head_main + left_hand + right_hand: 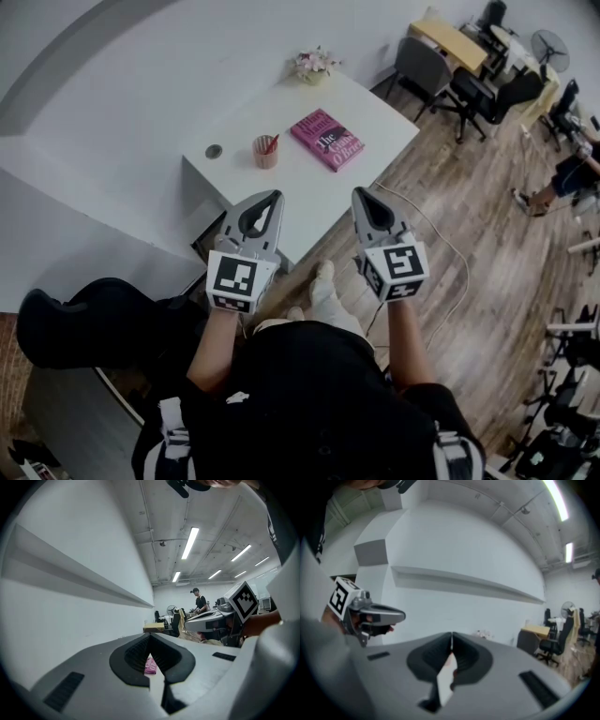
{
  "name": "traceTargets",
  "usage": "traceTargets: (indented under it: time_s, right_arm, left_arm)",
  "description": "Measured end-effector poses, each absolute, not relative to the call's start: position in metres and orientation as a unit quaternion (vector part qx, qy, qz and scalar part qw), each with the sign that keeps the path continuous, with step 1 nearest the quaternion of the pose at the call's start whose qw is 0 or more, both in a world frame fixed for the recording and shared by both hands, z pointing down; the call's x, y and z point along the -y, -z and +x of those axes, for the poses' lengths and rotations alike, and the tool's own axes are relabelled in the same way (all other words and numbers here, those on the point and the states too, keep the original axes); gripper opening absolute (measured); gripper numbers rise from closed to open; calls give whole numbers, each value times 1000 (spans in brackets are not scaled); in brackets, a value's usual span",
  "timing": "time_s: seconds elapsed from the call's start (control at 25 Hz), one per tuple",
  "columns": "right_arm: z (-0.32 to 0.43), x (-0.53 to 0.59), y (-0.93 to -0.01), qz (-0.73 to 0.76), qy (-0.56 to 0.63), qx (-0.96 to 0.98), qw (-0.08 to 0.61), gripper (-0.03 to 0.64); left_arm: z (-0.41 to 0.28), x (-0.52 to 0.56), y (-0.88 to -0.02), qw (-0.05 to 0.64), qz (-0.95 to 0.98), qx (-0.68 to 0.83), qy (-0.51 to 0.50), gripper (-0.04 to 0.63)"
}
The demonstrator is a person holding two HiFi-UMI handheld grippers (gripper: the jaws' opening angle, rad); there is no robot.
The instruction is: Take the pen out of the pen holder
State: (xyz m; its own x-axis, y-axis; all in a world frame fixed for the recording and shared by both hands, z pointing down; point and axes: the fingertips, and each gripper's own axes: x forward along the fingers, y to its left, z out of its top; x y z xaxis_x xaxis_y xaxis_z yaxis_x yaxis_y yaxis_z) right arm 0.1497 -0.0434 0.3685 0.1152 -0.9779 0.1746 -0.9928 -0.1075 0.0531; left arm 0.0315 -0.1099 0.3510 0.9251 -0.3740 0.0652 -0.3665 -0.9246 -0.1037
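A brown pen holder (265, 152) stands on the white table (375, 117) with a red pen (272, 142) sticking out of it. Both grippers hover short of the table's near edge, well apart from the holder. My left gripper (276, 194) has its tips together with nothing between them, and the same shows in the left gripper view (150, 635). My right gripper (360, 191) is also shut and empty (452, 633). Through the left jaws' gap a strip of the pink book (150, 665) shows.
A pink book (326, 139) lies right of the holder, a small round disc (214, 151) left of it, a flower pot (312, 64) at the table's far edge. Office chairs (427, 66) and desks stand at the back right. A cable (441, 234) runs over the wooden floor.
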Motion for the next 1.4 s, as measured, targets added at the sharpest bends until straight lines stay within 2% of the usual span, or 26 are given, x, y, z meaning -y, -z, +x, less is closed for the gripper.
traceTargets:
  time_s: [0.92, 1.4]
  right_arm:
    - [224, 177, -380, 682, -56, 726, 62, 35]
    - [237, 250, -392, 612, -68, 785, 71, 35]
  left_arm:
    - [110, 207, -361, 55, -964, -250, 70, 18]
    - [122, 256, -364, 38, -941, -328, 81, 18]
